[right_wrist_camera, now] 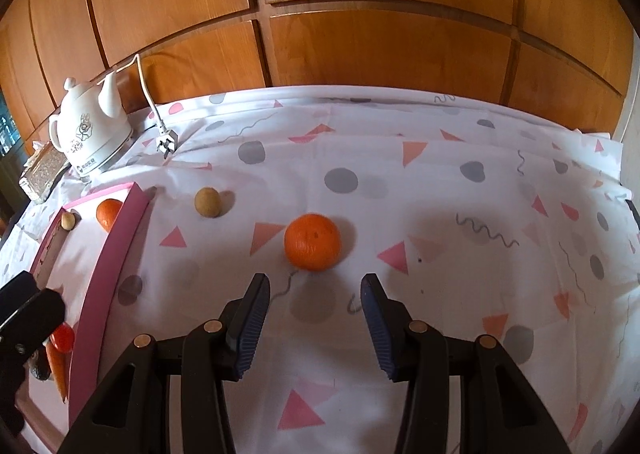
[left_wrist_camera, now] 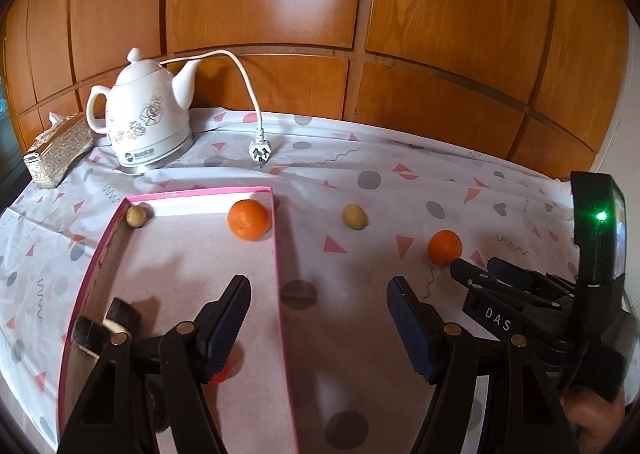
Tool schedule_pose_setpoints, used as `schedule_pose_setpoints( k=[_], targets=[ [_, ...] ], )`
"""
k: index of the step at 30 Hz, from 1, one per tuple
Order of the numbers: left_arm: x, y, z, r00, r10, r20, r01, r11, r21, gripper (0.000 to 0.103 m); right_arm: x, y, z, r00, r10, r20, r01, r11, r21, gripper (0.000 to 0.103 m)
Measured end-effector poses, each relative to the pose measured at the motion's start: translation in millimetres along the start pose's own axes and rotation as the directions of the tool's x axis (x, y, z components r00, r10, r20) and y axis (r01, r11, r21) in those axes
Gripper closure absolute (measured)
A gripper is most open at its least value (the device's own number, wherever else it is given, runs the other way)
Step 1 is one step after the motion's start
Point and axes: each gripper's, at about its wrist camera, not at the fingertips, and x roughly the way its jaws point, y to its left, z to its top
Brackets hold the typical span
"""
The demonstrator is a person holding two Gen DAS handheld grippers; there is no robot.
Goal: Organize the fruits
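A pink-rimmed tray point(left_wrist_camera: 276, 254) lies on the patterned cloth at the left. In it sit an orange point(left_wrist_camera: 248, 219), a small brown kiwi point(left_wrist_camera: 136, 215), dark round items point(left_wrist_camera: 120, 318) and a red fruit point(left_wrist_camera: 219, 376) half hidden by my left finger. An orange point(right_wrist_camera: 313, 241) and a kiwi point(right_wrist_camera: 207, 202) lie on the cloth outside the tray. My left gripper point(left_wrist_camera: 318, 294) is open and empty over the tray's right rim. My right gripper point(right_wrist_camera: 316, 290) is open and empty just short of the loose orange. The right wrist view also shows a carrot point(right_wrist_camera: 58, 368) in the tray.
A white electric kettle point(left_wrist_camera: 146, 122) with its loose plug point(left_wrist_camera: 261, 150) stands at the back left, beside a silver tissue box point(left_wrist_camera: 56, 150). A wooden panelled wall point(left_wrist_camera: 320, 34) runs behind the table. The right gripper body point(left_wrist_camera: 520, 302) shows in the left wrist view.
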Motion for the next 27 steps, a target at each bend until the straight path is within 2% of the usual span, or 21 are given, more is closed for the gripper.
schedule_pose_setpoints(
  k=[13,20,21,22,27],
  targets=[
    [48,-13,25,0.998,0.000,-0.057,-0.001,1.000,-0.019,0.032,29,1,19,1.000,-0.021,-0.009,0.021,0.999,-0.033,0.055],
    [75,-22,39,0.997,0.003,-0.076,-0.003,1.000,0.002,0.032,40,3,22,1.000,0.001,-0.005,-0.001,0.999,-0.055,0.055],
    [78,-24,41,0.997,0.002,-0.076,-0.001,1.000,0.007,0.032,40,4,22,1.000,0.002,0.001,-0.002,0.998,-0.059,0.057],
    [84,-26,43,0.997,0.006,-0.083,-0.005,1.000,0.013,0.032,39,5,21,1.000,0.005,0.009,-0.004,0.998,-0.066,0.065],
    [110,-28,51,0.992,0.001,-0.123,-0.001,1.000,0.001,0.034,39,8,21,1.000,-0.009,0.022,0.011,0.995,-0.098,0.065]
  ],
)
